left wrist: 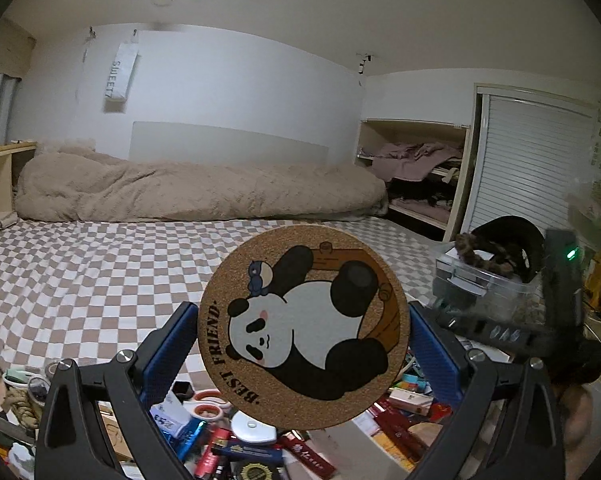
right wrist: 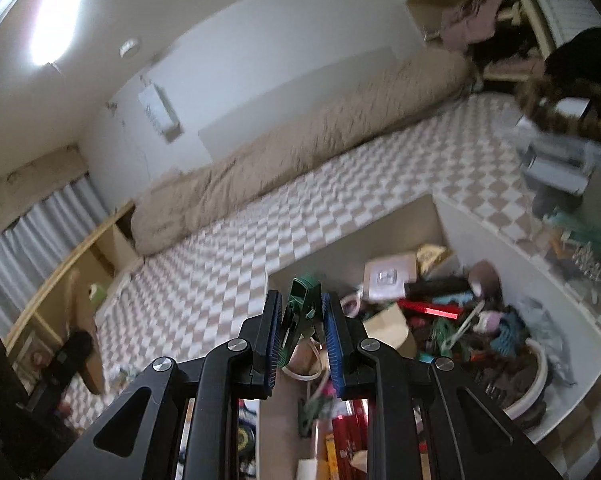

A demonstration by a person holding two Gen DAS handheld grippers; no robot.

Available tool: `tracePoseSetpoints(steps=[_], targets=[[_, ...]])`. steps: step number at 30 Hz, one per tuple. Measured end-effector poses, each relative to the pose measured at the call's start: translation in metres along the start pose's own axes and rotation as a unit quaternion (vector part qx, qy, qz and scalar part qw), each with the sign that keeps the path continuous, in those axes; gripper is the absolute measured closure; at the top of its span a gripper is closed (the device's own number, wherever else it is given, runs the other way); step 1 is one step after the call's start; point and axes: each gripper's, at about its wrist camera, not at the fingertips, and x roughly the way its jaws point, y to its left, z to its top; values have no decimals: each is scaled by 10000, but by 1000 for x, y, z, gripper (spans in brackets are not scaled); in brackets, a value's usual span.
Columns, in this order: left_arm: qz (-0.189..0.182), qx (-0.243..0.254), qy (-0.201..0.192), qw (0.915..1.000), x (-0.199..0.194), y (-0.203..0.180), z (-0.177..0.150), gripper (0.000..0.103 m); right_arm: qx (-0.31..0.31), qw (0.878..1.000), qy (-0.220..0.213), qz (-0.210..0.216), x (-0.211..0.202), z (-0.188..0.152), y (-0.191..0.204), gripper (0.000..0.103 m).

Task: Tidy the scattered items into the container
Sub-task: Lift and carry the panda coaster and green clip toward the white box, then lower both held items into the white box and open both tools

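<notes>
Above checkered bedding [left wrist: 100, 280], left tool [left wrist: 303, 336] clamps a panda coaster [left wrist: 304, 326]; right tool [right wrist: 301, 334] pinches a green clip [right wrist: 300, 304].

A round cork coaster [left wrist: 304, 326] printed with a panda and "BEST FRIEND" stands on edge above the clutter. A green clip [right wrist: 300, 312] hangs upright over the white container [right wrist: 500, 248] heaped with oddments.

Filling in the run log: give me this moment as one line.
left gripper: shut on cork coaster | right gripper: shut on green clip | white box: cluttered, below | step: carrying
</notes>
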Motion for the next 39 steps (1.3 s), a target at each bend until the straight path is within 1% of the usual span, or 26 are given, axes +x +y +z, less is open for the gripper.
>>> tracePoseSetpoints(steps=[3, 6, 8, 11, 12, 13, 14, 15, 18, 23, 27, 29, 33, 39], targets=[[-50, -23, 36, 10000, 2, -3, 3, 2, -181, 9991, 381, -59, 16, -8, 0, 82], [-71, -3, 45, 10000, 0, -5, 3, 2, -328, 9961, 816, 68, 31, -17, 2, 82], [-83, 9, 57, 9999, 1, -7, 4, 2, -401, 9937, 1050, 0, 40, -22, 4, 82], [-136, -10, 105, 9999, 3, -10, 4, 2, -349, 9903, 1344, 14, 50, -28, 3, 81], [-149, -17, 123, 9998, 4, -11, 4, 2, -328, 9890, 1443, 5, 53, -30, 3, 71], [-161, -23, 142, 9998, 6, -12, 5, 2, -316, 9878, 1523, -7, 54, -32, 2, 57], [-172, -28, 162, 9997, 7, -12, 5, 2, -309, 9872, 1562, 23, 55, -33, 2, 21], [-182, -29, 173, 9997, 8, -13, 5, 2, -322, 9872, 1561, 96, 54, -34, 2, 5], [-218, -59, 217, 9995, 12, -15, 6, 2, -248, 9895, 1417, 140, 46, -29, 0, 5], [-321, -144, 330, 9988, 21, -19, 7, 2, 301, 9951, 940, -99, 24, -17, -24, 5], [-372, -173, 407, 9983, 28, -23, 7, 2, 761, 9949, 586, -302, 5, -10, -48, 5], [-432, -183, 477, 9978, 33, -26, 7, 2, 1004, 9936, 411, -328, -2, -7, -57, 5], [-505, -147, 712, 9961, 50, -36, 5, 2, 1412, 9897, 64, -205, -19, -2, -72, 5], [-594, -115, 1185, 9911, 80, -46, 2, 2, 1506, 9882, -140, -246, -33, 0, -79, 5]])
